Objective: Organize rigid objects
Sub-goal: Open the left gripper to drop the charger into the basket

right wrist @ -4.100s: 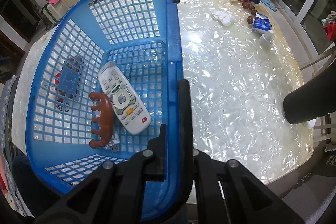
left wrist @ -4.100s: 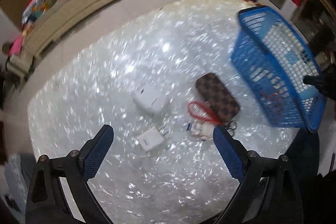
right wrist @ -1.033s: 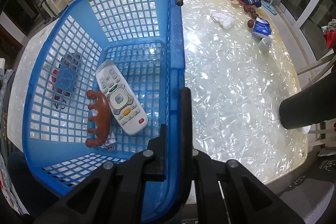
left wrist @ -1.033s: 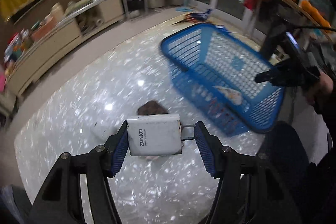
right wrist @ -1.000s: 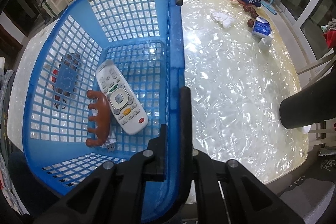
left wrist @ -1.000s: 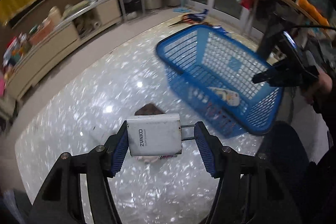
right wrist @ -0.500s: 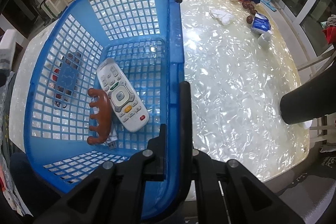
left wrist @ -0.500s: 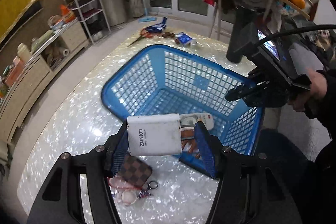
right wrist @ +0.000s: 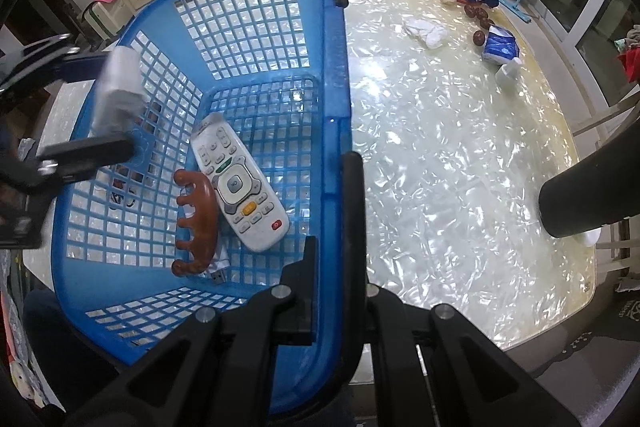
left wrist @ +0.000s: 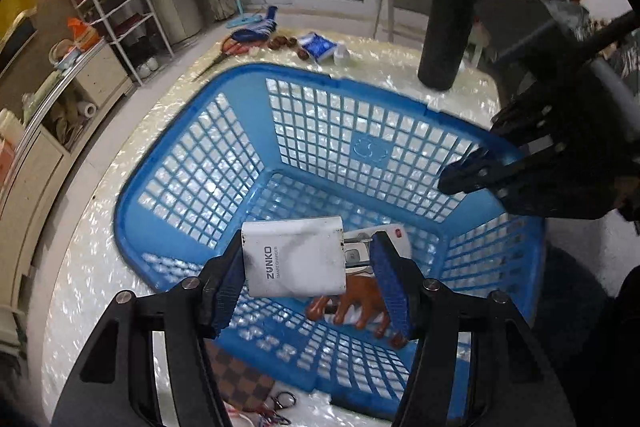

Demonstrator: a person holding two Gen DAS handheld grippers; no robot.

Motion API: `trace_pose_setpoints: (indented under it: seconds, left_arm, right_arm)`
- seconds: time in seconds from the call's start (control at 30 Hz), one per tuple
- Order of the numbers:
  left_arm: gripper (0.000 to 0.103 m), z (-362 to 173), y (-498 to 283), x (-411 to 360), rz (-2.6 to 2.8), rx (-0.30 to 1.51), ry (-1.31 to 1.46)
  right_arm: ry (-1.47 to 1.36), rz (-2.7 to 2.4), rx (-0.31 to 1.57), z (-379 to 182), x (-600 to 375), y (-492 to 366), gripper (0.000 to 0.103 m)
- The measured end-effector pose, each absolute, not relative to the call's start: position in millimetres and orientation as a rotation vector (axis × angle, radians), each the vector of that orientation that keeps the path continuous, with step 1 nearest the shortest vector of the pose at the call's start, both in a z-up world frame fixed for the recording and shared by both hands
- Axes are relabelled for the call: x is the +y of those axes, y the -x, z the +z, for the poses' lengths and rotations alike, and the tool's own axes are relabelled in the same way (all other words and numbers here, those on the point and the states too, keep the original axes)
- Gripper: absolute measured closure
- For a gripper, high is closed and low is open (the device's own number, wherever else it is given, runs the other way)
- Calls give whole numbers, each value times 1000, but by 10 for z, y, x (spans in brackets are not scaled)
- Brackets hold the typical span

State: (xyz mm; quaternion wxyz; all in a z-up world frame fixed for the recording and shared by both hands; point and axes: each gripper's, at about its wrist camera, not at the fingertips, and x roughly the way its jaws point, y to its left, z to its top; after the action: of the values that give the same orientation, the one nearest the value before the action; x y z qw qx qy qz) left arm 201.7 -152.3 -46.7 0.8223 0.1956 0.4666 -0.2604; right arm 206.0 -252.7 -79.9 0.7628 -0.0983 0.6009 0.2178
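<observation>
a: contents of the blue basket (right wrist: 336, 75)?

b: a white remote control (right wrist: 238, 183) lies flat on the mesh floor, angled. a brown wooden massager (right wrist: 198, 223) lies touching its left side. a small usb stick (right wrist: 218, 277) sits at the massager's near end. the basket stands on the pearly table (right wrist: 440, 147).

a: location of the white charger (left wrist: 294, 261)?

b: held in the air over the basket's interior, above the remote and massager. lettering on its face reads "zunko". its metal prongs point toward the right finger.

a: state of the left gripper (left wrist: 308, 281)?

b: its two blue-padded tongs pinch the charger, one on the body, the other on the prong side. the gripper reaches in over the near wall of the basket.

a: and the right gripper (right wrist: 334, 195)?

b: its tongs are pressed together on the basket's side wall, one finger inside, one outside, clamping the rim.

a: outside the basket?

b: a checkered brown wallet (left wrist: 240, 383) and a key ring (left wrist: 282, 401) lie on the table just beside the near wall.
</observation>
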Motion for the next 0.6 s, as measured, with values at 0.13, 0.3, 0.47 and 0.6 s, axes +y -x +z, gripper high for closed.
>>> trace_pose_setpoints:
  seconds: [0.13, 0.3, 0.47, 0.6]
  left_arm:
    - [38, -606, -2120, -1618, -576, 1012, -445]
    - [38, -740, -2201, -1734, -569, 1036, -512]
    - [38, -824, -2247, -1801, -562, 1054, -555]
    - [38, -847, -2260, -1812, -566, 1080, -556]
  right_arm:
    - [208, 475, 1305, -799, -2533, -2064, 98]
    - [198, 478, 1304, -796, -2541, -2062, 98]
    - [193, 481, 1302, -797, -2549, -2065, 98]
    - [190, 483, 1302, -799, -2553, -2071, 98]
